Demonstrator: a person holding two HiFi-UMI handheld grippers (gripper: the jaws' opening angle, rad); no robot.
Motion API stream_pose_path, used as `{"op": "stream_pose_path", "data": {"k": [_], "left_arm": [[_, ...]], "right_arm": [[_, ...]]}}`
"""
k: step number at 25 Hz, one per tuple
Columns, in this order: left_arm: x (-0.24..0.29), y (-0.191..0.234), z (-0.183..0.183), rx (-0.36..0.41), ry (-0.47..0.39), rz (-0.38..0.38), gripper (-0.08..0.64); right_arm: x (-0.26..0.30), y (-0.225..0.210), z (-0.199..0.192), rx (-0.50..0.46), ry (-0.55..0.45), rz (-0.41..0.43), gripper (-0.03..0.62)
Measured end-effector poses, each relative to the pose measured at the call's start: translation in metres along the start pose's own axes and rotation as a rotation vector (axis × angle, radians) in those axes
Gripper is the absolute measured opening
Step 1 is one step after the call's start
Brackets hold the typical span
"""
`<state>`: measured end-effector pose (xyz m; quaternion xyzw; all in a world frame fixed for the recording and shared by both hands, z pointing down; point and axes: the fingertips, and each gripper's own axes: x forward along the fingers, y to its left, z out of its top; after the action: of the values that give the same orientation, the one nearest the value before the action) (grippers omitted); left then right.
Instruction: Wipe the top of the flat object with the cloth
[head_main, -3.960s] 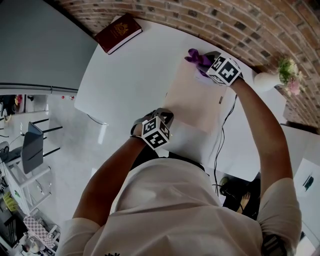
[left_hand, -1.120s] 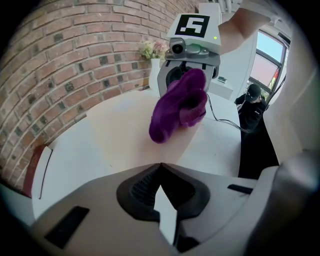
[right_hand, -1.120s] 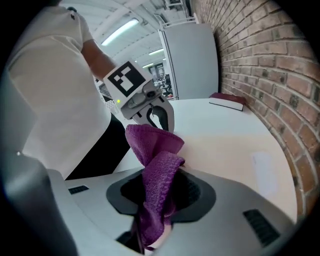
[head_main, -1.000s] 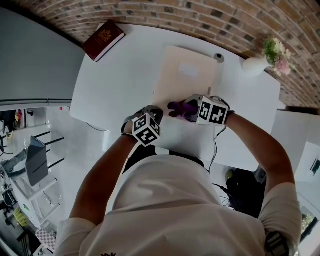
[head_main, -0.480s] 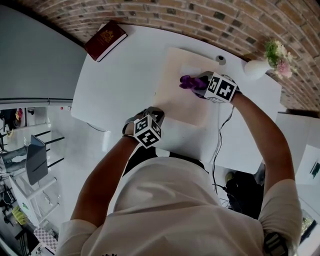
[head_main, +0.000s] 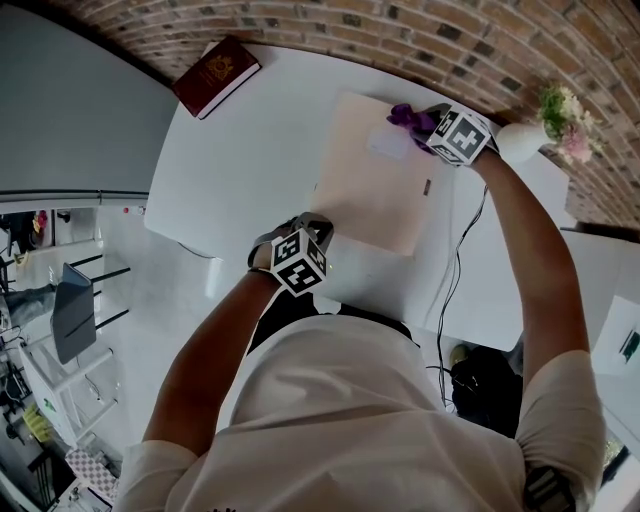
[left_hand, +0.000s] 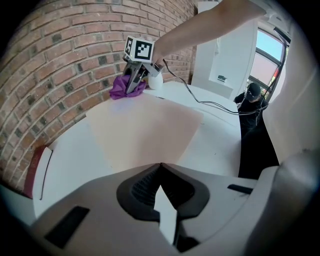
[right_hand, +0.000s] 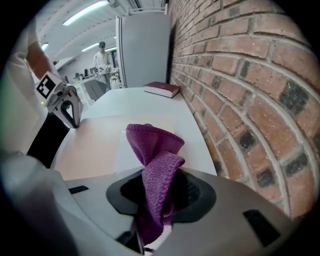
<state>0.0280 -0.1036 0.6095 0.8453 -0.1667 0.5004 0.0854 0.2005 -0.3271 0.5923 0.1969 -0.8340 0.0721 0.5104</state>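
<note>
Toward the upper right of the head view, a purple knitted cloth (head_main: 408, 117) sits at the far corner of a pale peach flat rectangular board (head_main: 370, 190), close under the red brick wall (head_main: 450, 40). The right gripper (head_main: 425, 125) is clamped on that cloth: in the right gripper view the purple fabric (right_hand: 155, 160) is pinched between the jaws and bunches up in a folded peak ahead of them. Just beyond the peak, a paler rectangular patch (right_hand: 125, 155) shows on the board (right_hand: 95, 145). In the left gripper view the cloth (left_hand: 122, 87) lies bunched under the right gripper (left_hand: 134, 85) at the board's (left_hand: 145, 127) far edge; whether it presses on the surface cannot be told.

At the lower centre of the head view, the left gripper (head_main: 312, 225) rests by the board's near left corner. Its jaws are together at the tips with nothing between them, as the left gripper view (left_hand: 160, 167) shows.

The board lies on a white table (head_main: 250, 130). A dark red hardcover book (head_main: 215, 72) lies at the table's upper left corner, well apart from the board. A white vase (head_main: 520, 140) with pale flowers (head_main: 560, 110) stands at the upper right, just beside the right gripper. A black cable (head_main: 455, 270) runs down the table on the board's right.
</note>
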Motion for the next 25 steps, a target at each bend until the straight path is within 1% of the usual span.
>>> {"op": "stream_pose_path", "data": {"k": [2,4,6,8,11,17,21,25], "left_arm": [[0.0,0.0,0.0,-0.002,-0.001,0.001,0.025],[0.0,0.0,-0.001,-0.002,0.001,0.002,0.025],[0.0,0.0,-0.001,-0.003,0.002,0.001,0.025],[0.0,0.0,-0.001,-0.003,0.002,-0.001,0.025],[-0.001,0.0,-0.002,0.002,0.003,-0.004,0.025],[0.0,-0.001,-0.001,0.014,0.014,-0.003,0.025],[0.0,-0.003,-0.002,0.024,0.021,-0.009,0.025],[0.0,-0.004,-0.001,0.022,0.021,-0.005,0.025]], "right_arm": [[-0.001,-0.011,0.0,0.022,0.001,-0.044,0.141],[-0.004,-0.014,0.002,0.023,-0.007,-0.075,0.141],[-0.01,-0.008,0.007,0.008,-0.029,-0.079,0.141],[-0.019,0.009,0.013,-0.01,-0.063,-0.058,0.141],[-0.035,0.05,0.02,-0.036,-0.11,0.017,0.141],[-0.059,0.158,0.022,-0.067,-0.166,0.205,0.141],[-0.065,0.228,0.014,-0.086,-0.171,0.327,0.141],[-0.063,0.272,-0.001,-0.123,-0.153,0.415,0.141]]}}
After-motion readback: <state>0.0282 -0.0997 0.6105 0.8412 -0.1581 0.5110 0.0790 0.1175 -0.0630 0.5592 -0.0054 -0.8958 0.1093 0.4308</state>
